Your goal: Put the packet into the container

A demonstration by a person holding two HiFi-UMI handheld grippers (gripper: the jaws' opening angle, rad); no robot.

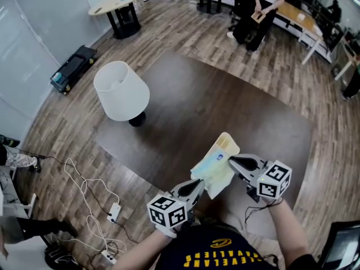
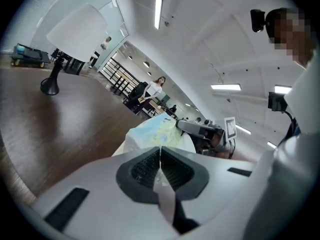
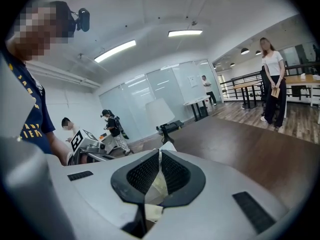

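Note:
A pale yellow and light-blue packet [image 1: 216, 165] hangs in the air over the near edge of the dark table [image 1: 225, 100], held from both sides. My left gripper [image 1: 198, 185] is shut on its lower left edge; in the left gripper view the packet [image 2: 157, 130] runs up out of the closed jaws [image 2: 160, 153]. My right gripper [image 1: 232, 160] is shut on the packet's right edge, and the wrapper [image 3: 158, 181] is pinched between its pads [image 3: 160, 156]. No container shows in any view.
A table lamp [image 1: 121, 91] with a white shade stands at the table's left. Cables and a power strip [image 1: 113, 211] lie on the wooden floor at the left, near a black cart [image 1: 73, 67]. A person [image 1: 263, 7] stands at the far side.

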